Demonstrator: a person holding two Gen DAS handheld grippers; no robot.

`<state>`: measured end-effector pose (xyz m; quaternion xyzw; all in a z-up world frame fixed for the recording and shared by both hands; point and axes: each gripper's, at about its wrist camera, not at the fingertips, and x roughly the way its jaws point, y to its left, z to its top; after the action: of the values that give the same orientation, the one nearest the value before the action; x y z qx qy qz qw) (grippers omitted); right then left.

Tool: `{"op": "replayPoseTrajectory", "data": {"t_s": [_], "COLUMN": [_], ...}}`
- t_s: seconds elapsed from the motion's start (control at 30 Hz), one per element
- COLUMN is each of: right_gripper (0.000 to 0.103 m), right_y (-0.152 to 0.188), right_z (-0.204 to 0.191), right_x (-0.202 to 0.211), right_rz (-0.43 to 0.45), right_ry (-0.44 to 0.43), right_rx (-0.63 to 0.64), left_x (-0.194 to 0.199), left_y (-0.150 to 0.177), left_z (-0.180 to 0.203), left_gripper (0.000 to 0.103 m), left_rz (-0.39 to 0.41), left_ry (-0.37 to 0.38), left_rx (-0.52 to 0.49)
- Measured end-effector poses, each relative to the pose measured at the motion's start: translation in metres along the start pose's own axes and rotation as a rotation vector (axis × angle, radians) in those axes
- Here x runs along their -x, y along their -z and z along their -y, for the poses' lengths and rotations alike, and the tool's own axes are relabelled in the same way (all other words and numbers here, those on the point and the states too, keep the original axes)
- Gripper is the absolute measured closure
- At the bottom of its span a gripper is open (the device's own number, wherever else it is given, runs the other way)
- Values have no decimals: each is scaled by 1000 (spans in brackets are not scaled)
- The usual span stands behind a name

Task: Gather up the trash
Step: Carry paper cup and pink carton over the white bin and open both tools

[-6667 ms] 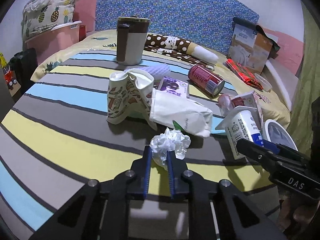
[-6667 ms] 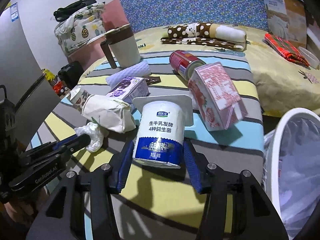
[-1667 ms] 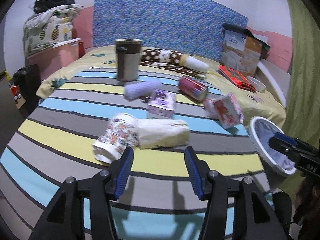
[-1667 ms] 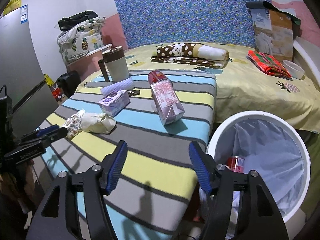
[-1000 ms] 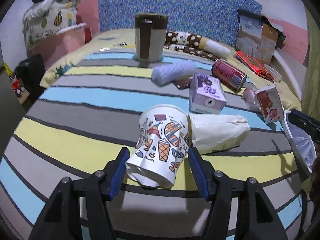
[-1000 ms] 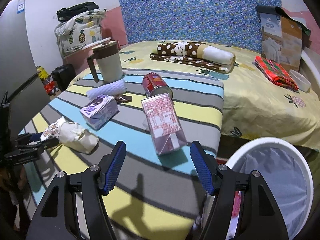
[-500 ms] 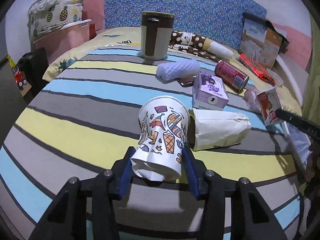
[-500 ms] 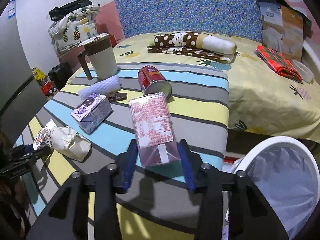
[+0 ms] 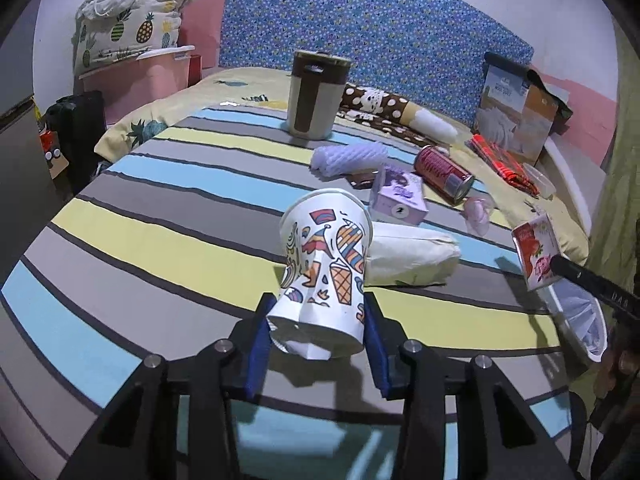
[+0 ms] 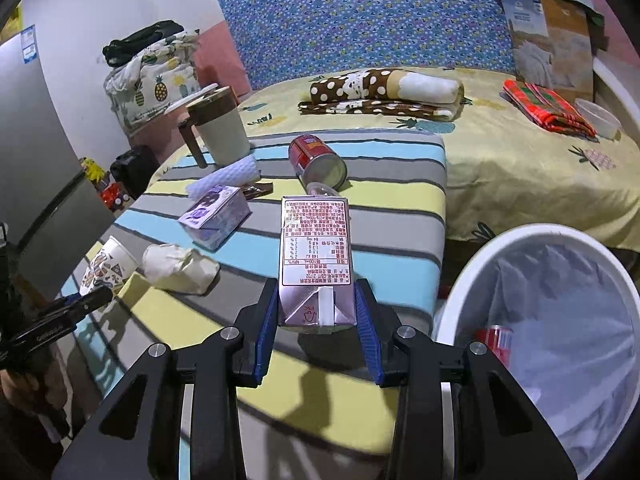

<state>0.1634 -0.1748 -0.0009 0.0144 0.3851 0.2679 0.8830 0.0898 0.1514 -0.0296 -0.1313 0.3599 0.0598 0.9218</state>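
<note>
Left wrist view: my left gripper (image 9: 316,334) has just been closing, and its blue pads now pinch the crushed base of the paper cup (image 9: 325,270). The cup's long axis runs away from me, open rim at the far end and tipped up above the striped cloth (image 9: 160,236). Its print shows ice-cream cones and coloured shapes; no words are readable. Just right of the cup lies a cream paper bag (image 9: 412,258). Farther off lie a purple carton (image 9: 398,198) and a red can (image 9: 442,174), both on their sides.

Right wrist view: my right gripper (image 10: 316,326) has just been closing and now clamps the folded base of the pink milk carton (image 10: 316,256). The carton's long axis points straight away from me, base nearest, over the near right part of the cloth. Its upper face carries a table of small print, upside down; "FSC" is readable on the base flap. The white bin (image 10: 496,248) stands near on the right, lined with a bag.
</note>
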Motion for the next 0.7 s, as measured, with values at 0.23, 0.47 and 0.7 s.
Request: {"op": "replayPoseTrajectory", "data": {"t_s": [0.23, 0.47, 0.7], "right_gripper": [64, 64, 64], "right_y": [10, 20, 28], "right_z": [-1, 1, 9], "right_x": [18, 32, 46], "right_rz": [21, 42, 63], "right_ry": [-1, 18, 47], "right_rx": [-26, -42, -75], "left_x": [14, 20, 23], "left_y": [6, 13, 19], "left_z": [21, 57, 97], "left_gripper": [59, 59, 59], "left_rz": [9, 5, -10], "left_ry": [40, 84, 156], "left_rx": [-27, -74, -141]}}
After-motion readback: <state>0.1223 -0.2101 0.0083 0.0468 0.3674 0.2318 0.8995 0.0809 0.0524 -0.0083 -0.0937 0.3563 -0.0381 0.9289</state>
